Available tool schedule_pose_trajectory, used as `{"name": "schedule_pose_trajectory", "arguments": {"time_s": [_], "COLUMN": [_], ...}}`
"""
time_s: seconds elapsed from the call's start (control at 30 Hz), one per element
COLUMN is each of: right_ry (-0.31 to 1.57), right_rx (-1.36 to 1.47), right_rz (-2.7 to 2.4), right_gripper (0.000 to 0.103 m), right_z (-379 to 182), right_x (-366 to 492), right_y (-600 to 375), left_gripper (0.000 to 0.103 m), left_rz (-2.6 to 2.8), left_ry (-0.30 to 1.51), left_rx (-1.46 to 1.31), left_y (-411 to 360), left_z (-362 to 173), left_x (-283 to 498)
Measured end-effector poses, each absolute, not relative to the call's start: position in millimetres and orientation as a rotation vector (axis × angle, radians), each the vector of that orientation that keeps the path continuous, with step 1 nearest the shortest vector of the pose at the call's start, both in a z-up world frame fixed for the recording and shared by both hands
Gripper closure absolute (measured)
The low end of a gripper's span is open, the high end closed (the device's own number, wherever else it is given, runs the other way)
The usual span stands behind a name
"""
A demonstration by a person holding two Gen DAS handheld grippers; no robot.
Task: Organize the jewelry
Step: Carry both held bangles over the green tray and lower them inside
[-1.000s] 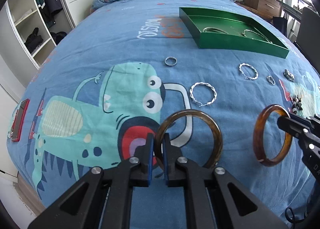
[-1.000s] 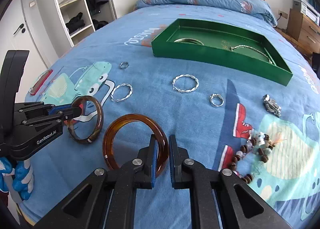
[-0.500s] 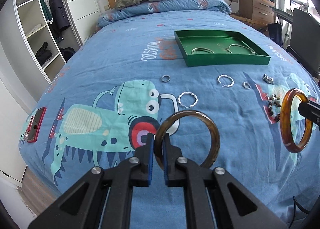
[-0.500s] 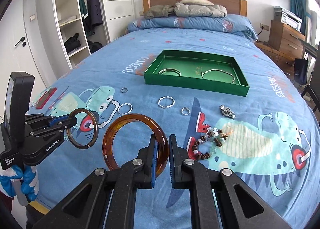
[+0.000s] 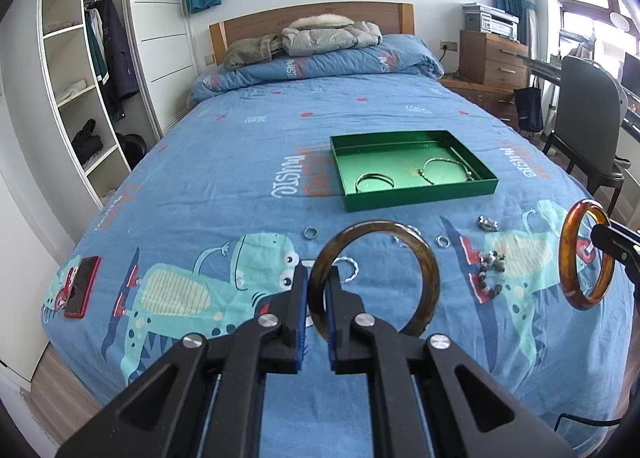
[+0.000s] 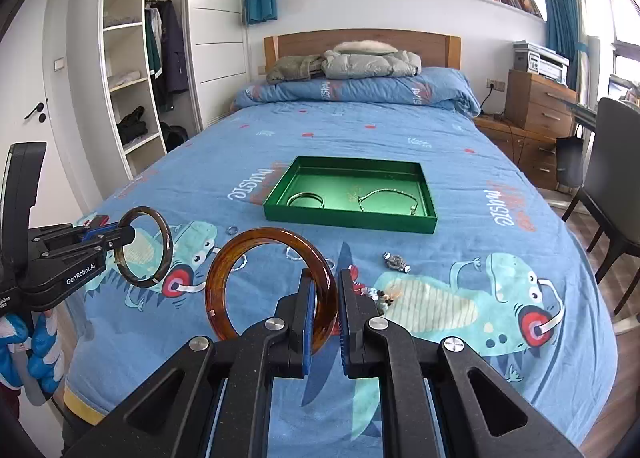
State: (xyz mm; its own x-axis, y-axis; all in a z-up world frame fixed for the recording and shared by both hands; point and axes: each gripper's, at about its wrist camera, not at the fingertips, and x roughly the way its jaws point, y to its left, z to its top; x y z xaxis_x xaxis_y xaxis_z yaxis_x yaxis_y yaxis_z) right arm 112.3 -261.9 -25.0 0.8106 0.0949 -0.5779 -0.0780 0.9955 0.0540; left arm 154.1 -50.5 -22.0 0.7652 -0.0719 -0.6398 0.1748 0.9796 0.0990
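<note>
Wardrobe shelves (image 5: pixel 76 98): standing open at the left wall, holding folded clothes and hanging jackets.
Phone (image 5: pixel 82 287): lying on the bed's left edge.
Bed (image 5: pixel 248 162): carrying a blue dinosaur-print cover, with jackets piled at the headboard.
Left hand-held gripper (image 5: pixel 316 298): clamping nearly closed on the dark brown bangle (image 5: pixel 424 258), holding it above the cover.
Green tray (image 5: pixel 420 198): sitting mid-bed, holding a silver bangle (image 5: pixel 375 180) and a chain.
Loose jewelry: small rings, a twisted hoop and a bead bracelet (image 5: pixel 490 272) lying in front of the tray.
Right hand-held gripper (image 6: pixel 323 312): pinching the amber bangle (image 6: pixel 224 270), nearly closed, raised off the bed.
Dresser (image 6: pixel 536 106): standing at the right with a printer on top, a chair nearby.
</note>
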Motion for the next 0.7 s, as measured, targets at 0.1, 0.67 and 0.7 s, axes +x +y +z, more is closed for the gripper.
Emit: {"name": "schedule_pose_trajectory", "arguments": {"time_s": [0.1,0.67,0.7], "right_ry": [0.592,0.495,0.494], "right_rx": [0.03,0.013,0.013], "right_rz": [0.075,0.027,0.025], "right_gripper": [0.093,0.093,0.093], "right_z": [-10,50,51], "right_x": [114,174,182], "right_y": [-273,-310,-313], "left_gripper": [0.096,0.096,0.096], "left_rz": [-0.155,-0.191,-0.19], "left_ry": [0.665,0.582,0.586], "left_rx": [0.151,0.182,0.183], "left_y": [-60,-113,-115], "left_z": [-5,53,52], "left_x": [159,241,250]}}
